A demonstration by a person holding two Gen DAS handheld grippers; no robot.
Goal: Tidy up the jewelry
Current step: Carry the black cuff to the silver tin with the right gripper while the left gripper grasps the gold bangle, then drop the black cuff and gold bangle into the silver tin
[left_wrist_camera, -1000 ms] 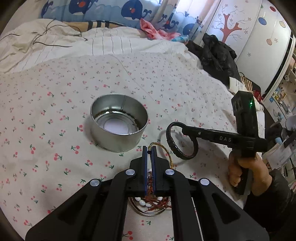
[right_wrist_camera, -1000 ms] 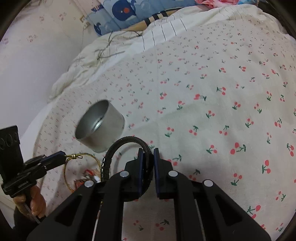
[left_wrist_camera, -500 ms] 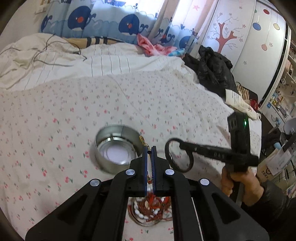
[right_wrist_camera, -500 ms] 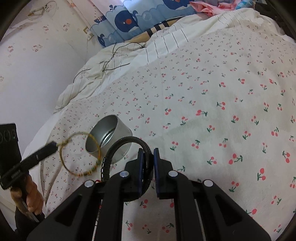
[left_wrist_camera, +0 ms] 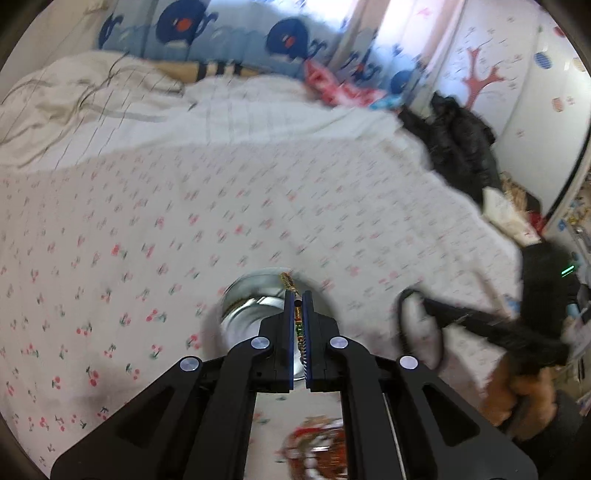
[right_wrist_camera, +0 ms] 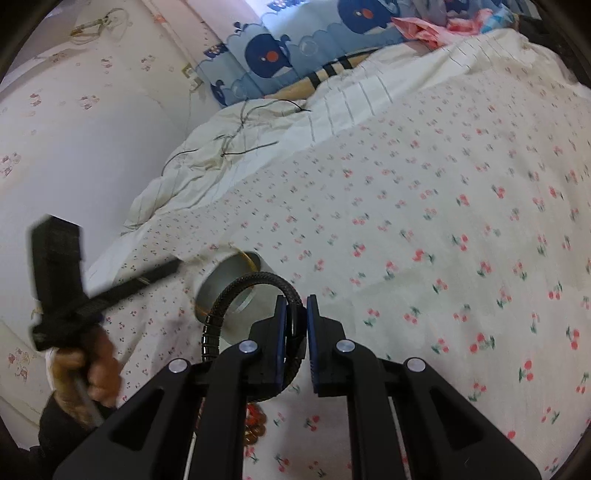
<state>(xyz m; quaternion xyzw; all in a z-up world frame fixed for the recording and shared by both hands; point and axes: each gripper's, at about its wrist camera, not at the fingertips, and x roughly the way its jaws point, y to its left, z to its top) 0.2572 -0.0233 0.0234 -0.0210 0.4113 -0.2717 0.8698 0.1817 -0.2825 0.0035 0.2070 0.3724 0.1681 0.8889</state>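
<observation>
My left gripper (left_wrist_camera: pixel 298 295) is shut on a thin gold bangle (left_wrist_camera: pixel 288 281), edge-on between the pads, held over the round silver tin (left_wrist_camera: pixel 251 314) on the cherry-print bedspread. In the right wrist view the gold bangle (right_wrist_camera: pixel 251 263) hangs over the tin (right_wrist_camera: pixel 229 284) from the left gripper (right_wrist_camera: pixel 173 266). My right gripper (right_wrist_camera: pixel 295 299) is shut on a black braided bracelet (right_wrist_camera: pixel 236 291), held in the air near the tin. The black bracelet (left_wrist_camera: pixel 406 321) also shows blurred in the left wrist view.
A pile of red and white beaded jewelry (left_wrist_camera: pixel 317 446) lies on the bed below my left gripper; part of the pile (right_wrist_camera: pixel 255 424) shows under my right gripper. Rumpled white bedding (right_wrist_camera: pixel 236 147) and whale-print cushions (left_wrist_camera: pixel 192 33) lie beyond. Dark clothes (left_wrist_camera: pixel 458 144) lie at the bed's right edge.
My left gripper has lifted the gold bangle off the jewelry pile and carried it over the tin. My right gripper has risen with the black bracelet still in it.
</observation>
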